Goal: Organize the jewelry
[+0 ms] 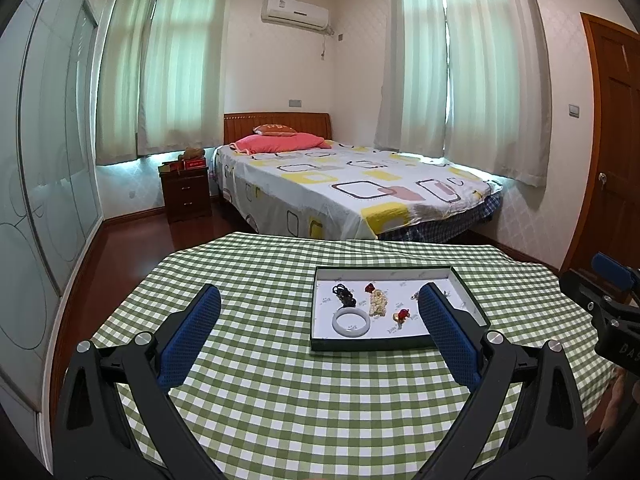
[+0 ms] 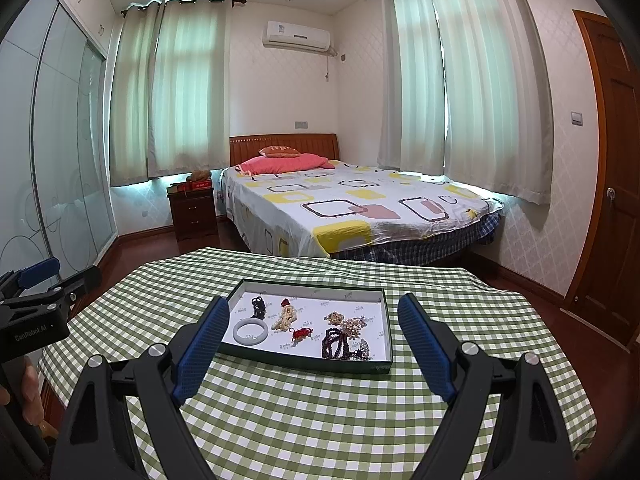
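Note:
A shallow dark-green tray (image 1: 380, 345) (image 2: 304, 362) with a white floor lies on the green checked tablecloth (image 1: 280, 400) (image 2: 320, 420). Inside it lie a white bangle (image 1: 351, 321) (image 2: 251, 332), a black bead bracelet (image 1: 345, 295) (image 2: 258, 306), a cream bead piece (image 1: 378, 304) (image 2: 286, 316), a red knot charm (image 1: 401, 315) (image 2: 301, 334), a dark purple bead string (image 2: 336, 344) and gold-and-pearl pieces (image 2: 352, 324). My left gripper (image 1: 319, 291) hovers open, short and left of the tray. My right gripper (image 2: 313, 302) hovers open in front of the tray. Neither holds anything.
The table's far edge (image 2: 320, 258) drops to a red-brown floor. A bed (image 2: 360, 208) stands beyond it, with a dark nightstand (image 2: 194, 210) to the left. A wooden door (image 2: 612, 160) is on the right and glass wardrobe doors (image 1: 52, 160) are on the left.

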### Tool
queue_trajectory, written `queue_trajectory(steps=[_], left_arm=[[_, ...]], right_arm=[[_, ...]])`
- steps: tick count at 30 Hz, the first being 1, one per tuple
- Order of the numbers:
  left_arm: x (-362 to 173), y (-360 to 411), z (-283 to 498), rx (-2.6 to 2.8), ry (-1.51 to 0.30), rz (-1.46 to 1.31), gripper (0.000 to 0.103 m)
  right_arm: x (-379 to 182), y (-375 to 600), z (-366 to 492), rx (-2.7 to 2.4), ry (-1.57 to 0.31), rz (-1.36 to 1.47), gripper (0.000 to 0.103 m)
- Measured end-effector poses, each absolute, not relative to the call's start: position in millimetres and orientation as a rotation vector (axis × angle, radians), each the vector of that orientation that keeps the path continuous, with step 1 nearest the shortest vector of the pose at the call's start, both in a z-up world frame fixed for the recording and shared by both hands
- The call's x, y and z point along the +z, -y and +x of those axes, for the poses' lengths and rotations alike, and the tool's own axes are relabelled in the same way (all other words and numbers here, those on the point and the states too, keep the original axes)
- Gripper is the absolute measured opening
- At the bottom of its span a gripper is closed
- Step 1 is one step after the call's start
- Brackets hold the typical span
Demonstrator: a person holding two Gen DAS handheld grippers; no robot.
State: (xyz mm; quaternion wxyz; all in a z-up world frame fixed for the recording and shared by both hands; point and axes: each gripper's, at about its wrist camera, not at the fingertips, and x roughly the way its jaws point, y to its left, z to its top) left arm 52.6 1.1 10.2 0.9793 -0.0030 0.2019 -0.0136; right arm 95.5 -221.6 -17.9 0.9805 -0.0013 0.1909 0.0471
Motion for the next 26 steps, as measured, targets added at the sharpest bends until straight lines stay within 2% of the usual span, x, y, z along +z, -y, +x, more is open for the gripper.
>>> queue_trajectory(steps=[20, 26], left_arm=[[-6.8, -10.2, 66.3, -0.020, -0.432, -0.036, 0.099], [-35.9, -28.2, 102.4, 0.018, -0.548, -0.056, 0.099]], right_arm=[[-27.0, 223.8, 100.6, 0.086, -0.413, -0.002, 0.083], [-38.1, 228.8, 112.9, 0.068, -0.445, 0.006, 0.084]])
